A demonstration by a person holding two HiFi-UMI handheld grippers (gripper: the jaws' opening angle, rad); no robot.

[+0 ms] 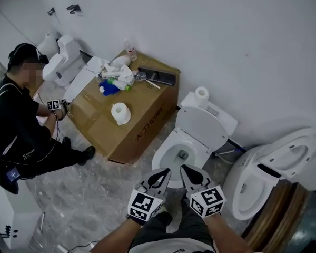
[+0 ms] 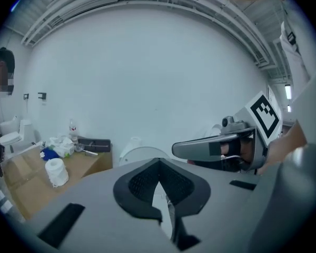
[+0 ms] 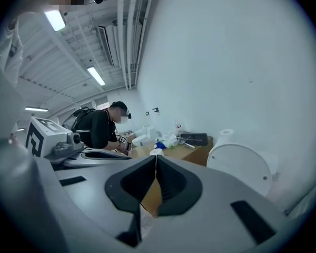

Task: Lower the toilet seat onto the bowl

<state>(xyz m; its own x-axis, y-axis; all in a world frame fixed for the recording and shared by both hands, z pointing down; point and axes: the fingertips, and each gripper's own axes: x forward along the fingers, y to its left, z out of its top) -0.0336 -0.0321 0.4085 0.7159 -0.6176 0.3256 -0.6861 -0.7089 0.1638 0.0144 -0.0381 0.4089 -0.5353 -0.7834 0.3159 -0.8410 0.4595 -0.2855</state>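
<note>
Beside the white wall (image 1: pixel 226 36), centre frame, the toilet seat (image 1: pixel 200 125) stands raised. Left gripper (image 1: pixel 162 175) and right gripper (image 1: pixel 188 173) hold nothing, fingers pressed together. Nudged ungripped, it could slam the bowl (image 1: pixel 168 159).

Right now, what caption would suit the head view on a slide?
Left tool and right tool, both shut, poised before an open white toilet beside a brown cardboard box.

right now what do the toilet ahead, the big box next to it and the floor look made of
Toilet: glossy white, probably glazed ceramic. Its raised lid looks like smooth plastic, though that is uncertain.
Box: matt brown cardboard, with folded flaps and a printed side.
Floor: grey veined tiles, marble-like, slightly shiny.
</note>
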